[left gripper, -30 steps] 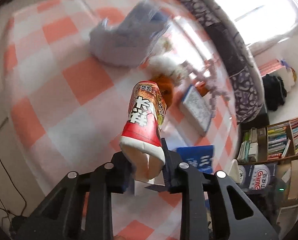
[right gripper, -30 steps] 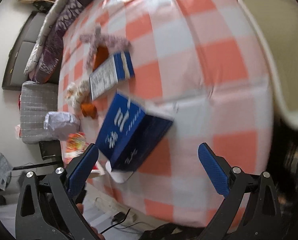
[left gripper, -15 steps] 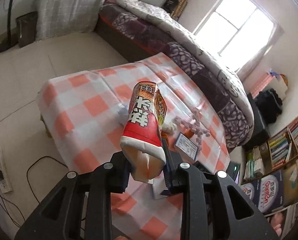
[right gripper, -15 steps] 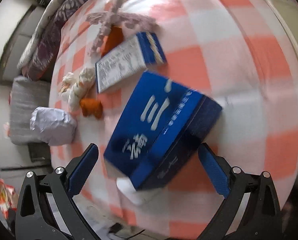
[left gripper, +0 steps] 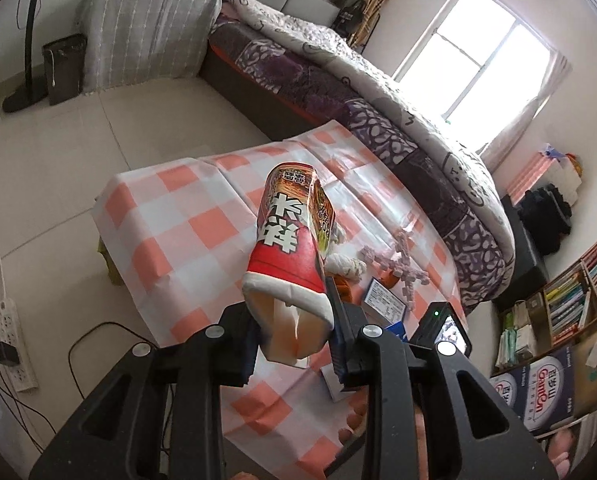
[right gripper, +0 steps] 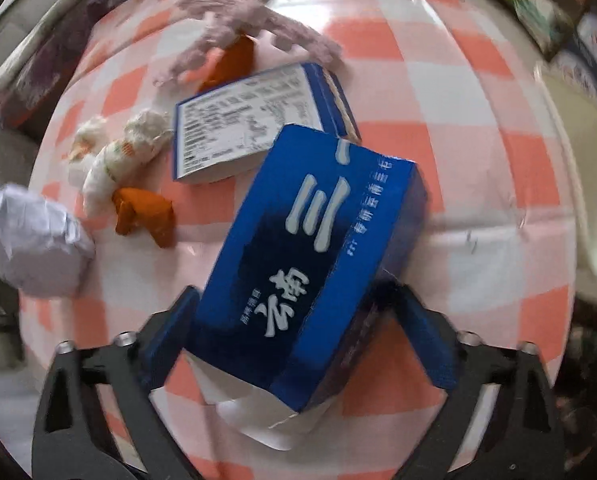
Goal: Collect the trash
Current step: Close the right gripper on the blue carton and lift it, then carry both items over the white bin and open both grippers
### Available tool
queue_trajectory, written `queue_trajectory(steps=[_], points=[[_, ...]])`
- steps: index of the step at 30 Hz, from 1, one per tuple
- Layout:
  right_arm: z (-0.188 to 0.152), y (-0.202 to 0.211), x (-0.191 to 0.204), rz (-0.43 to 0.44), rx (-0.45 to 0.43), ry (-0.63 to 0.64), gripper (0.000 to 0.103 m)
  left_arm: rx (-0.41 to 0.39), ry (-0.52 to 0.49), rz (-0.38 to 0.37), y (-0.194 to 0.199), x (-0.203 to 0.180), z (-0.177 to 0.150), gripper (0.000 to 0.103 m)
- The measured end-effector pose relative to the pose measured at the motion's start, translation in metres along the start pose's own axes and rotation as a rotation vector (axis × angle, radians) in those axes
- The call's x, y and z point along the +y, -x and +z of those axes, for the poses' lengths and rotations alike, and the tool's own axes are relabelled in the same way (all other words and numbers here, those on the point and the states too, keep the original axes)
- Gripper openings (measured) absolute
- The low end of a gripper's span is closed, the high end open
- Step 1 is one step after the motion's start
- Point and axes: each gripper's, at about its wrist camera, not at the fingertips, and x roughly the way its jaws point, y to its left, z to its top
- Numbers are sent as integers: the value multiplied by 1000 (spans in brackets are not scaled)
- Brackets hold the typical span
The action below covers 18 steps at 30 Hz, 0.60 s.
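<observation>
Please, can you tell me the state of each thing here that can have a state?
left hand-held gripper: shut on red noodle cup
red noodle cup: crushed, held above the table
right hand-held gripper: fingers around blue carton; contact unclear
blue carton: end flap open
paper ball: crumpled

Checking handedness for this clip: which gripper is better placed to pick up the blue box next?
Right. The right gripper already has its fingers on either side of the blue box; the left gripper is occupied, clamped on the crushed red cup.

Left hand-held gripper (left gripper: 294,344) clamped; right hand-held gripper (right gripper: 298,320) seemingly closing
</observation>
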Motion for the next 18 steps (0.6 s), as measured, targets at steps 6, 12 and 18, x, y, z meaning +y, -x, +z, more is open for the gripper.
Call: queue_trajectory(steps=[6,12,18], points=[[5,25,-3,143,-79,230,54,-7,-9,-18,2,-1,-1,29],[9,83,-11,214,-212,405,53,-28,-32,-14,2,-9,-3,29],[14,138,-24,272,-330,485,53,-51,-111,0,-2,-35,-13,29]])
